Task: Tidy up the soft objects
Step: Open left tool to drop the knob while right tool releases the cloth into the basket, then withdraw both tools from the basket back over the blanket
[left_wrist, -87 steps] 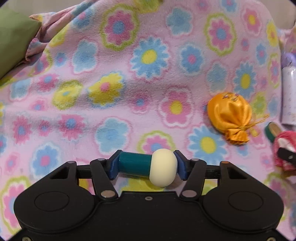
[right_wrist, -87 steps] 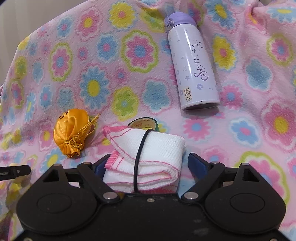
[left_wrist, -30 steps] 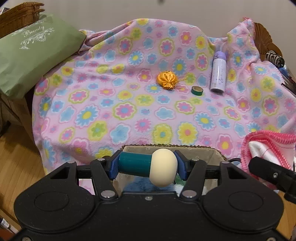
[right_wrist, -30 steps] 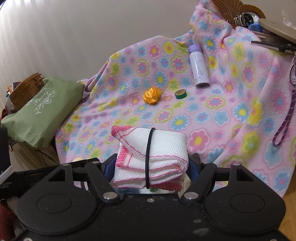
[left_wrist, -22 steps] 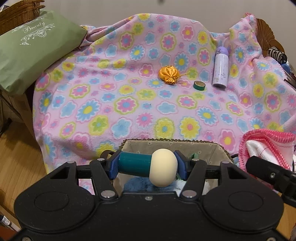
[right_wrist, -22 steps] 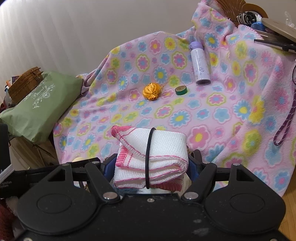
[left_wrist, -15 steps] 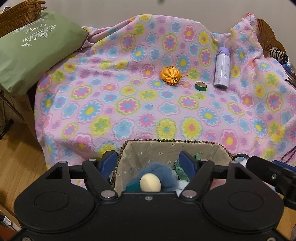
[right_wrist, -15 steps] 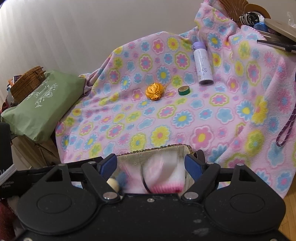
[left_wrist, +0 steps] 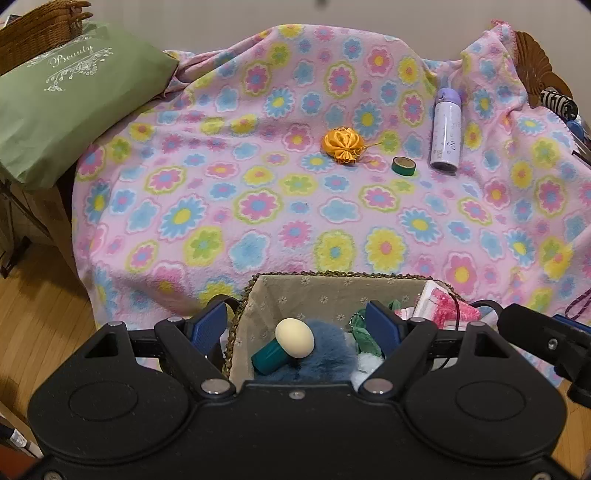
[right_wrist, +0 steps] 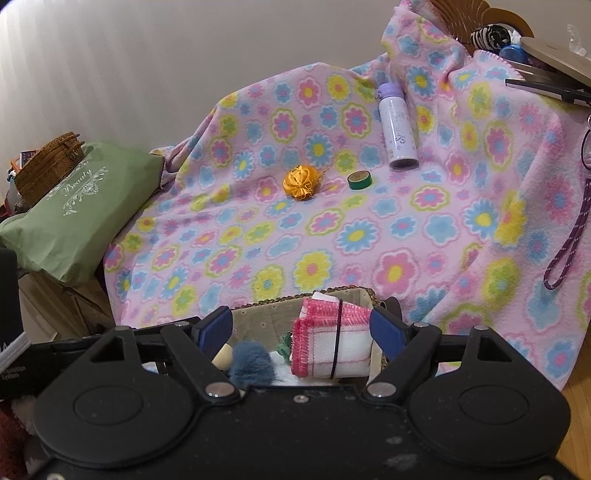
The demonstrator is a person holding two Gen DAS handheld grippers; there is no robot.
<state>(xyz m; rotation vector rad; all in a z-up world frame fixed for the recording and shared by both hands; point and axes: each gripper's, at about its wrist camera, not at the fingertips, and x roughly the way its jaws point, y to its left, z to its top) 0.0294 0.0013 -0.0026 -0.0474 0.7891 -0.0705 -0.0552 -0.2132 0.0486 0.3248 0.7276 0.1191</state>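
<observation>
A pink fleece blanket [left_wrist: 258, 177] printed with large flowers is spread across most of both views; its nap looks thick and matte. A green cushion [left_wrist: 70, 96] with white lettering is seen at the upper left, with a woven wicker basket [left_wrist: 40, 26] behind it.

At the lower centre a lined fabric bin [left_wrist: 314, 291] with a braided rim is seen just in front of the blanket's hanging edge. Inside it lie a folded white-and-pink towel [right_wrist: 332, 343] bound by a black elastic band, a blue fluffy pom-pom [left_wrist: 325, 350], a teal-handled mushroom-shaped toy [left_wrist: 284, 343] with a cream cap, and some green crinkled fabric [left_wrist: 364, 328].

The left gripper [left_wrist: 295, 325] is held spread wide above the bin, nothing between its blue pads. The right gripper [right_wrist: 301, 328] is likewise spread and grips nothing, the towel lying in the bin below and between its pads.

On the blanket, above centre, a lilac bottle [left_wrist: 446, 133] lies on its side; it is smooth and rigid. Left of it, apart, sits a small green tape roll [left_wrist: 403, 165], also stiff. Further left rests the orange satin pouch [left_wrist: 343, 144], gathered and tied with a gold cord.

The pouch is judged the one soft item left outside the bin. It is expected to be light, squashy and somewhat slippery, since satin slides between pads. A hold across the rounded body is judged safest, rather than on the thin cord or the tied ruffle, which could pull free.
</observation>
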